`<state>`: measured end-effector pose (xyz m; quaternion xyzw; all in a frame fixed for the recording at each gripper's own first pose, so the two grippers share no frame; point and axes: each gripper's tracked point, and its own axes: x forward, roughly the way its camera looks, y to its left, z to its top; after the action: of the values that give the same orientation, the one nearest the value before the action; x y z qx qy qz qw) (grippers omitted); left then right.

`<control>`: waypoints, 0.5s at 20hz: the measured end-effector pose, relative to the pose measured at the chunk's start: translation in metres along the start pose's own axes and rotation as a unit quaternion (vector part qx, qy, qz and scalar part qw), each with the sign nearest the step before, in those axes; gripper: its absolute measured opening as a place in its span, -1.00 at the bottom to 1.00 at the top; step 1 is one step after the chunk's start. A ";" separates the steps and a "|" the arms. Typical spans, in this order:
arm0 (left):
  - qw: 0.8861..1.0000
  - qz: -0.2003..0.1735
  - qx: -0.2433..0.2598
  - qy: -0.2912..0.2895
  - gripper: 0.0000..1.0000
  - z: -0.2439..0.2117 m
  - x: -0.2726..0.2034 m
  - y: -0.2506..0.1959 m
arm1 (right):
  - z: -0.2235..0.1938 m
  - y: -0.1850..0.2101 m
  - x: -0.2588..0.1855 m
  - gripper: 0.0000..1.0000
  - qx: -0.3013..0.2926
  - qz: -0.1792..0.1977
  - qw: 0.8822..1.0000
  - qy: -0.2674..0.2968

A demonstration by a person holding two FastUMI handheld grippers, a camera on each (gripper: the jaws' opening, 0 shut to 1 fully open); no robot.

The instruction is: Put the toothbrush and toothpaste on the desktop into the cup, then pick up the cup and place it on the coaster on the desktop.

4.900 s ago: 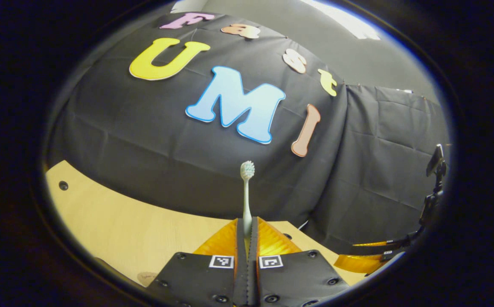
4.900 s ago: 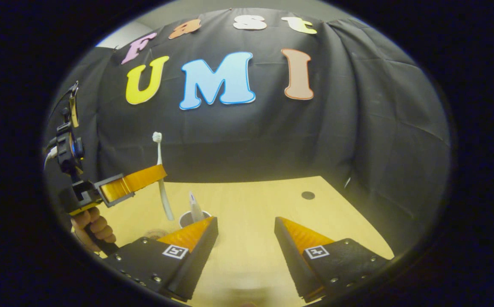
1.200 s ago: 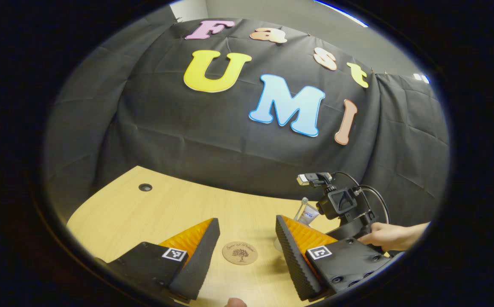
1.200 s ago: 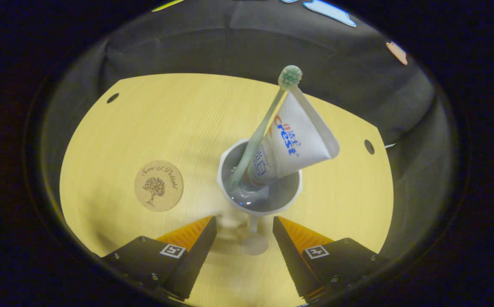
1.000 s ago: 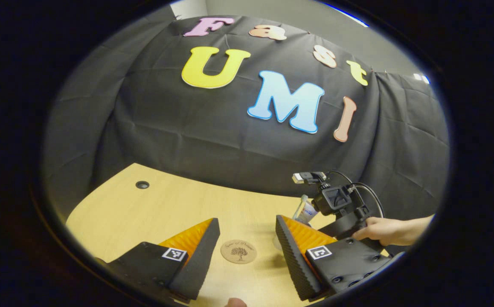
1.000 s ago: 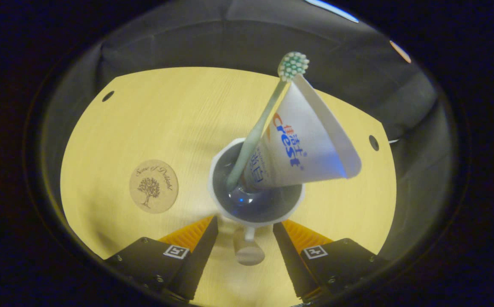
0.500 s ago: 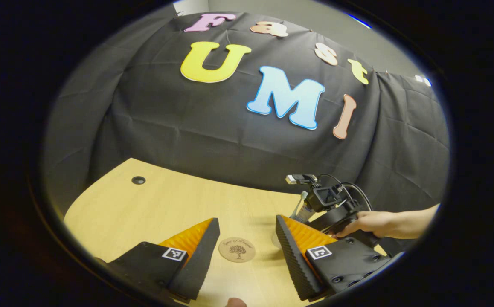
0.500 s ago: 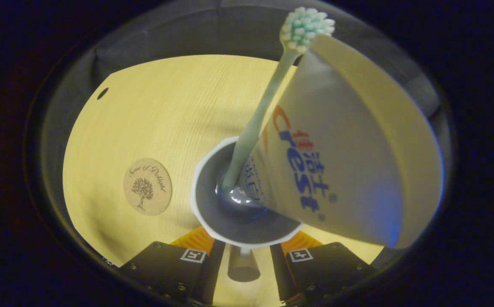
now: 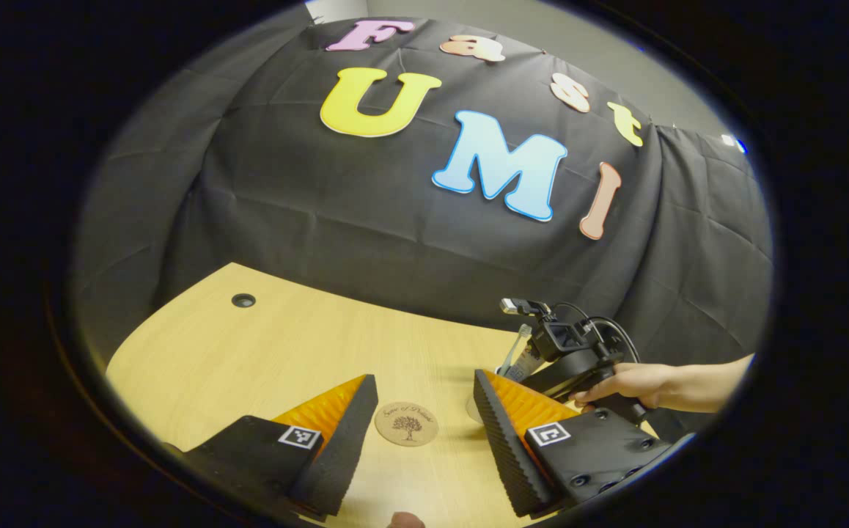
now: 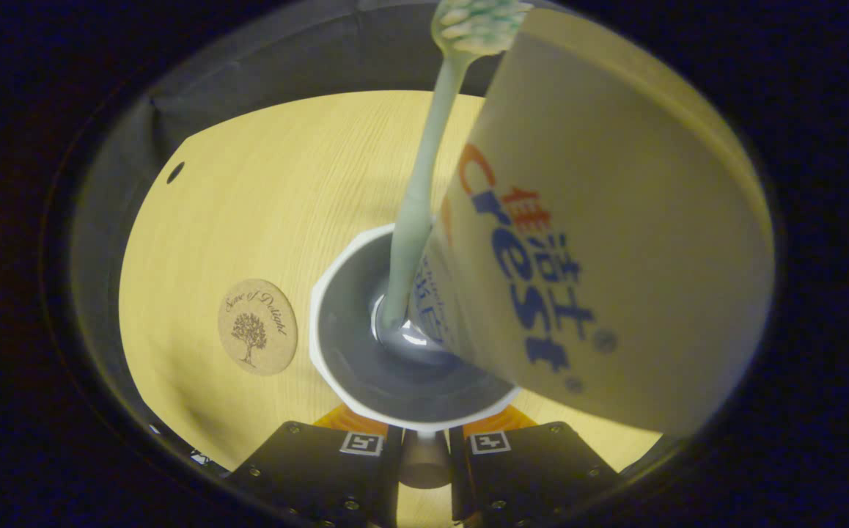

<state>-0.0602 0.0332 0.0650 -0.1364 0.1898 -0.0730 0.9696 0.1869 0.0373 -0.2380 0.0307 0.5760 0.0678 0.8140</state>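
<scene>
Pale wooden desktop [image 10: 248,191] carries the cup [image 10: 336,367], with toothbrush [image 10: 424,169] and toothpaste [image 10: 600,242] standing inside and the coaster [image 10: 257,327] just beside it, apart. Since a second ago the right gripper [image 10: 424,451] has narrowed around the cup's handle [image 10: 424,462], probably clamped, though contact is hidden; lifting looks next. The left gripper [image 9: 424,418] stays spread apart, idle as before.
</scene>
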 end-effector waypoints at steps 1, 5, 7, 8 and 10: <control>1.000 0.002 0.001 -0.001 0.75 0.001 -0.001 0.001 | 0.000 0.000 -0.001 -0.44 -0.003 -0.001 1.000 -0.003; 1.000 0.010 -0.003 -0.004 0.74 0.002 -0.006 0.006 | 0.008 0.011 -0.013 -0.44 -0.009 0.004 1.000 -0.027; 1.000 0.019 -0.008 -0.005 0.74 0.000 -0.012 0.013 | 0.008 0.024 -0.019 -0.43 -0.018 0.013 0.999 -0.031; 1.000 0.024 -0.010 -0.004 0.74 -0.001 -0.015 0.016 | 0.009 0.033 -0.023 -0.41 -0.033 0.012 0.999 -0.039; 0.999 0.033 -0.010 -0.004 0.75 -0.002 -0.023 0.024 | 0.008 0.048 -0.025 -0.44 -0.051 0.013 0.998 -0.045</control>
<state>-0.0801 0.0599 0.0643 -0.1400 0.1909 -0.0382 0.9708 0.1828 0.0815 -0.2053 -0.0003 0.5342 0.1063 0.8387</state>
